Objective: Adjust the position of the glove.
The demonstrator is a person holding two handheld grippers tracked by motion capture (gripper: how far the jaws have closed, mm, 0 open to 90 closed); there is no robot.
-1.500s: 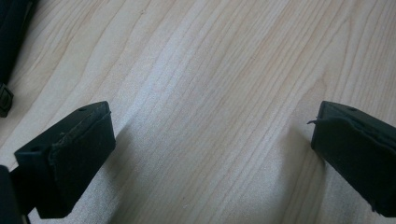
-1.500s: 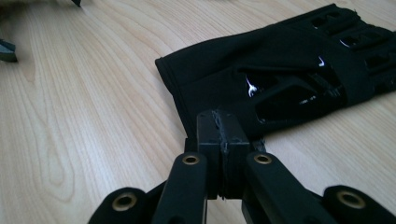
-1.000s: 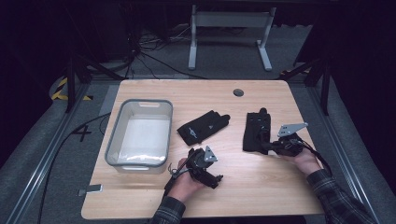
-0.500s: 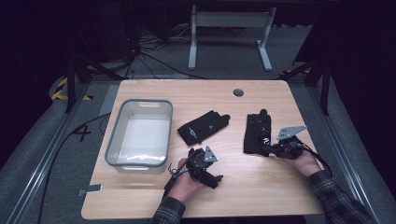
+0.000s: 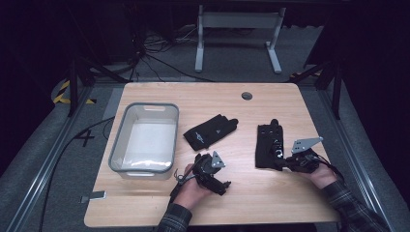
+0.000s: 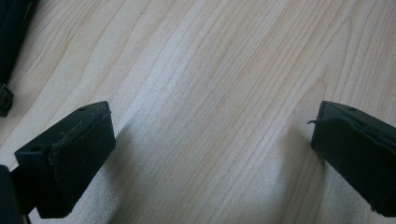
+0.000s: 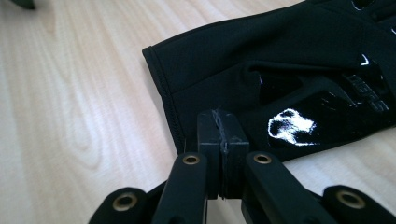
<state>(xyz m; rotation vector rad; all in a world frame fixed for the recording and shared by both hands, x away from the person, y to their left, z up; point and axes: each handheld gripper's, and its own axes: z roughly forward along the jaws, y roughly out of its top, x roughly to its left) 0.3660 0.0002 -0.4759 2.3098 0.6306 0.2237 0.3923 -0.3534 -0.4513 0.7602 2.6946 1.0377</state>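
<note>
My right tool (image 7: 223,133), clenched, meets the cuff edge of the right-hand glove (image 7: 289,79) lying flat on the counter (image 5: 270,193); thin fabric could slip out when I lift. Left tool (image 6: 210,144) rests released.

Table (image 5: 270,208): pale wood, fine streaked grain. Right glove (image 5: 269,145): black, glossy patch with white glint, faint dark lettering. Left glove (image 5: 209,131): black, small pale mark. Bin (image 5: 116,150): grey rim, translucent whitish walls. Left gripper (image 6: 210,154): black jaws, grey top plate. Right gripper (image 7: 223,140): black jaws, brass-coloured rivets, grey plate. Sleeve (image 5: 353,210): dark plaid. Floor (image 5: 58,145): grey, yellow-black hazard stripe.
</note>
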